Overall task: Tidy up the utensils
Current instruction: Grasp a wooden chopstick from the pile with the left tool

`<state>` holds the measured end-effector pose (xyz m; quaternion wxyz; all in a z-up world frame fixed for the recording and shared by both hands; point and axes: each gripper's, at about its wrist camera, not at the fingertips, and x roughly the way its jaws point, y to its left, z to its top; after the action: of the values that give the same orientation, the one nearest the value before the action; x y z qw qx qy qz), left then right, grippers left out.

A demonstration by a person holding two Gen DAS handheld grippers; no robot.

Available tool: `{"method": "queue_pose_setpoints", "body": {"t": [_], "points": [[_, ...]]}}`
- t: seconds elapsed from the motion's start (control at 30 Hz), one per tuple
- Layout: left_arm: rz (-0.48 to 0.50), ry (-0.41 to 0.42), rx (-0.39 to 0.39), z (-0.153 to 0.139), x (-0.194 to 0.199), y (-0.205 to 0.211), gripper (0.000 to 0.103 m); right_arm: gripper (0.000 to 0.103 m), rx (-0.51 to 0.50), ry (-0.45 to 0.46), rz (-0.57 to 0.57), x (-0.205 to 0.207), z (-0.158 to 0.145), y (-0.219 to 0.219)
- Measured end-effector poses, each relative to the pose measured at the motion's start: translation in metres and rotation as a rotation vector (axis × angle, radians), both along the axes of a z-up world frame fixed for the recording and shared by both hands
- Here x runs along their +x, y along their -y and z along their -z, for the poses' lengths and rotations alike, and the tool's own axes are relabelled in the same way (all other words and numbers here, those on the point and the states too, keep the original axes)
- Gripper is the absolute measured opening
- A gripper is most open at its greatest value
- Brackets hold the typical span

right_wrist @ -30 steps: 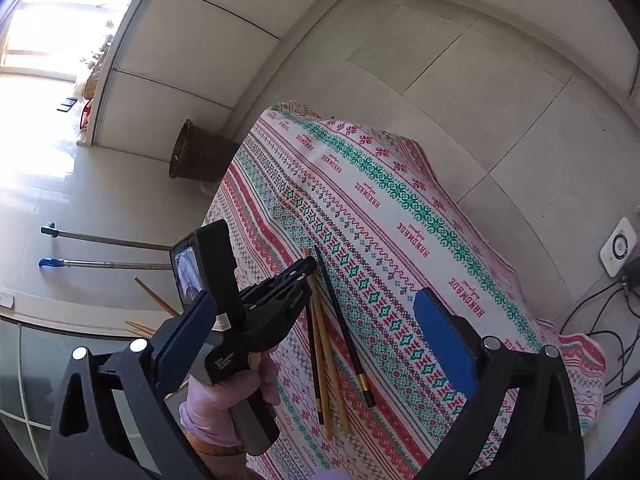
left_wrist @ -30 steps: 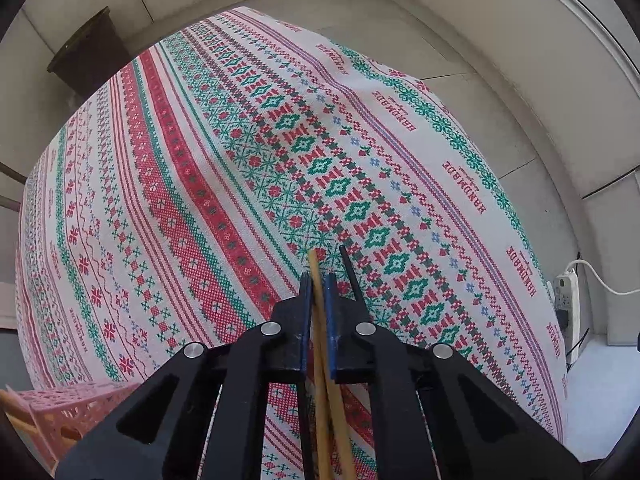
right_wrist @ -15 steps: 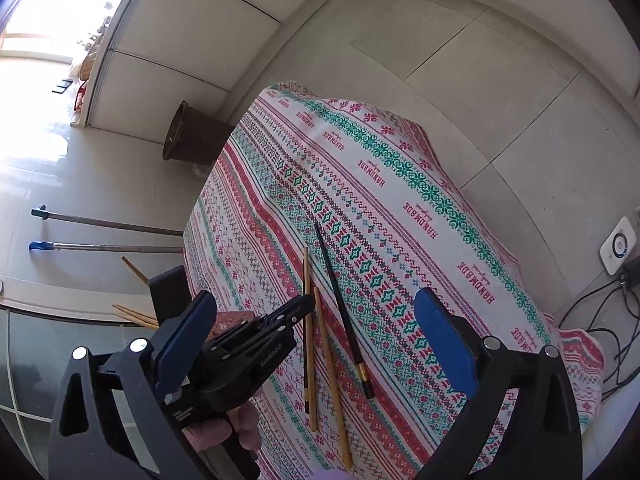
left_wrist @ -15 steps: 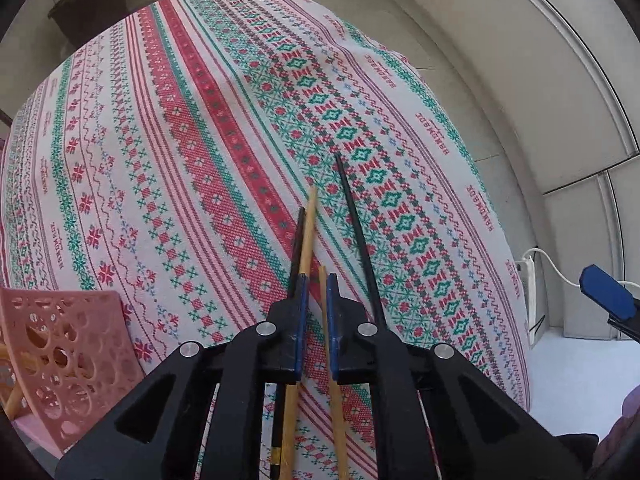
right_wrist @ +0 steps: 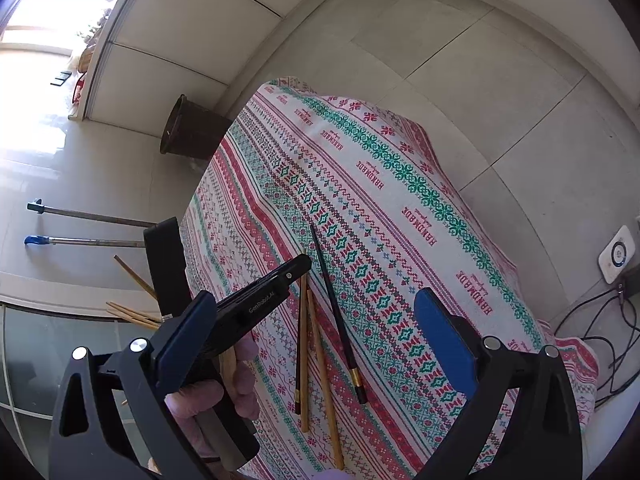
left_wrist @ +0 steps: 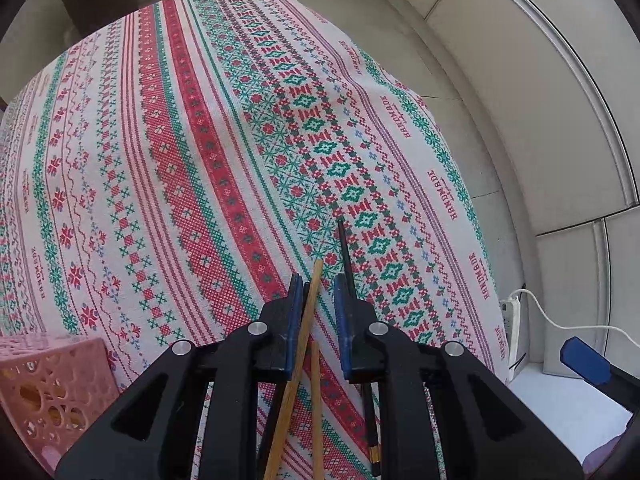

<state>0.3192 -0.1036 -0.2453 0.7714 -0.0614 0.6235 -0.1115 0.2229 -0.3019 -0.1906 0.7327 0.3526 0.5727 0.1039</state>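
1. Chopsticks (right_wrist: pixel 308 344): wooden ones plus a black chopstick (right_wrist: pixel 338 316) lying on near part of patterned tablecloth (left_wrist: pixel 180 160).
2. Left gripper (left_wrist: pixel 316 292) over them, jaws opening, wooden chopstick between, pads not pressing.
3. Right gripper (right_wrist: pixel 316 328) wide apart, empty.
4. Pink basket (left_wrist: pixel 48 392) near left.

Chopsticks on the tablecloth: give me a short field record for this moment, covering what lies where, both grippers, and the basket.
surface: patterned tablecloth
chopsticks on cloth: black chopstick, two light wooden chopsticks, one dark reddish chopstick, lying close together
left gripper: jaws opening, over the chopsticks, one wooden chopstick between its pads, not clamped
right gripper: open, holds nothing
pink basket: at the cloth's left edge in the left wrist view; contents unclear
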Motion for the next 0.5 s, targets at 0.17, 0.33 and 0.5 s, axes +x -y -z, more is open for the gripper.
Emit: {"method": "queue_pose_setpoints", "body": {"t": [0.17, 0.33, 0.5], "points": [[-0.001, -0.004, -0.033, -0.014, 0.006, -0.018, 0.019, 0.096, 0.005, -0.003, 0.005, -0.001, 0.000, 0.002], [0.015, -0.021, -0.031, -0.008, 0.002, -0.019, 0.020, 0.096, 0.003, -0.012, 0.006, -0.002, 0.002, 0.002], [0.021, -0.056, -0.024, 0.007, 0.006, -0.013, 0.020, 0.096, -0.005, -0.012, 0.009, -0.001, 0.002, 0.002]]}}
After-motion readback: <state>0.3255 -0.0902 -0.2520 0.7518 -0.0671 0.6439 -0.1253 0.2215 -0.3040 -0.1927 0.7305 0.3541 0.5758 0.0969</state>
